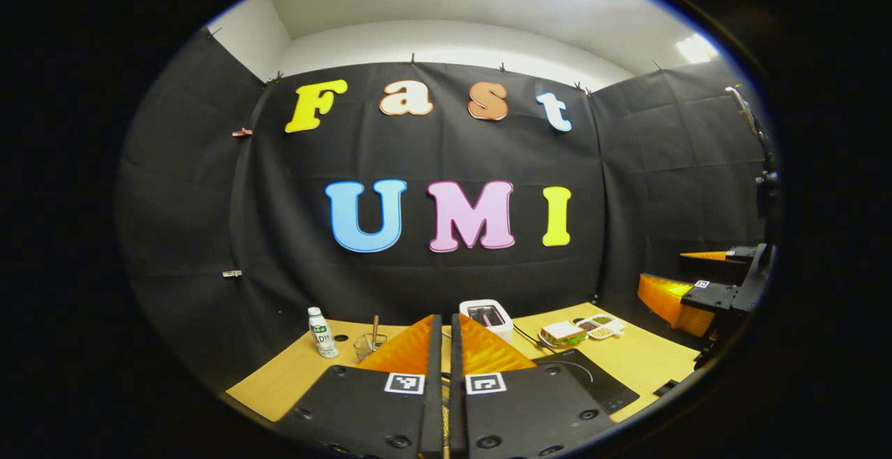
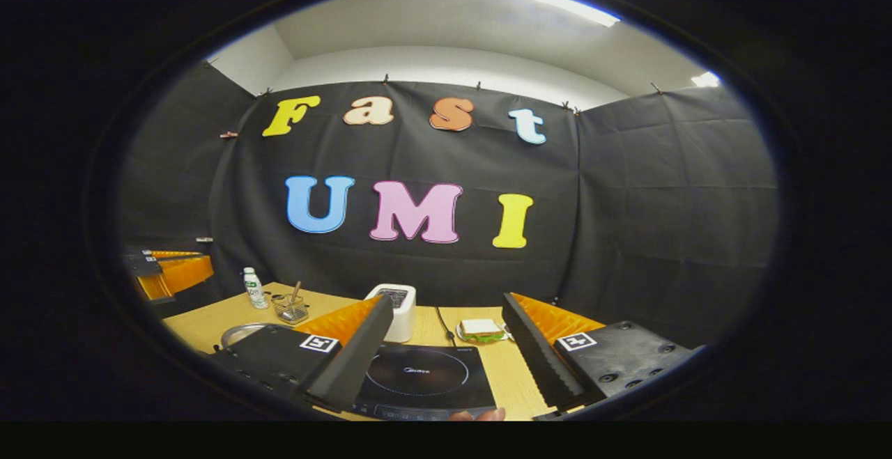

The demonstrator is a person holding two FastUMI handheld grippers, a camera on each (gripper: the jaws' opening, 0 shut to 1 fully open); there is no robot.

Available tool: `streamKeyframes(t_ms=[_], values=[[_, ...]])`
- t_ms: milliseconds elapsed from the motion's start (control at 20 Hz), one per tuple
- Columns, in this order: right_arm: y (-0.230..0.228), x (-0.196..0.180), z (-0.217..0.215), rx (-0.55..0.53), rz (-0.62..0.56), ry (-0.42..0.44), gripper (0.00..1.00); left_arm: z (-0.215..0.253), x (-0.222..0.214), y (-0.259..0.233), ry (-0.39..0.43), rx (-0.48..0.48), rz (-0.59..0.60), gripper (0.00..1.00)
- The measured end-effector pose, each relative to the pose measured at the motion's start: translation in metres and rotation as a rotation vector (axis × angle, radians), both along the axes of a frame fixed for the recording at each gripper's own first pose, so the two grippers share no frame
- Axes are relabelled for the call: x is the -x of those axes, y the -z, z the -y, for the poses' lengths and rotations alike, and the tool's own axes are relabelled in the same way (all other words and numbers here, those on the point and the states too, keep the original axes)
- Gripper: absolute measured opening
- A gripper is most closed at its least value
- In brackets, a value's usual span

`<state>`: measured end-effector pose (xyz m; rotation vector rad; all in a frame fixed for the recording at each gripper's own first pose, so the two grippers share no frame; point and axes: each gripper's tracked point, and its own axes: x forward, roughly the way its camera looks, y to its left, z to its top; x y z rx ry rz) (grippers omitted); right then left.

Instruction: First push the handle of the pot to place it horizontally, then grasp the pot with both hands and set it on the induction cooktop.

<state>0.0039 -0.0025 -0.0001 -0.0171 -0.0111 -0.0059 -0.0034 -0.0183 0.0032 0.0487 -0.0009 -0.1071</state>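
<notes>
The left gripper [image 1: 443, 347] has flat black plates studded with round screws, each plate carrying a small square black-and-white marker, with ribbed orange wedges ahead of the markers. The right gripper [image 2: 446, 354] has the same build: black screw-studded plates, a square marker on each, orange ribbed wedges beyond the markers and long saw-toothed inner finger faces.

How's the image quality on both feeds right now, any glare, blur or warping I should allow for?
Left gripper view: strong fisheye bowing, ceiling light blown out, table sharp, left claw crisp. Right gripper view: same bowing, softer overall, cooktop faintly reflective but readable, right claw slightly soft at the edges.
</notes>
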Motion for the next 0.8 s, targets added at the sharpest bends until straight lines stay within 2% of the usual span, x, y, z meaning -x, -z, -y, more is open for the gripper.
streamKeyframes(t_ms=[50,150,400,800], values=[[-0.001,0.001,-0.001,0.001,0.001,-0.001,0.96,0.006,0.000,0.007,0.029,-0.008,-0.029,0.04],[0.001,0.000,-0.001,0.005,-0.001,-0.002,0.96,0.012,0.003,0.024,0.069,-0.027,-0.099,0.05],[0.009,0.003,-0.003,0.009,-0.018,-0.008,0.96,0.015,0.015,0.086,0.088,-0.089,-0.324,0.05],[0.021,0.004,0.001,0.015,-0.047,0.003,0.96,0.020,0.059,0.188,0.200,-0.091,-0.706,0.05]])
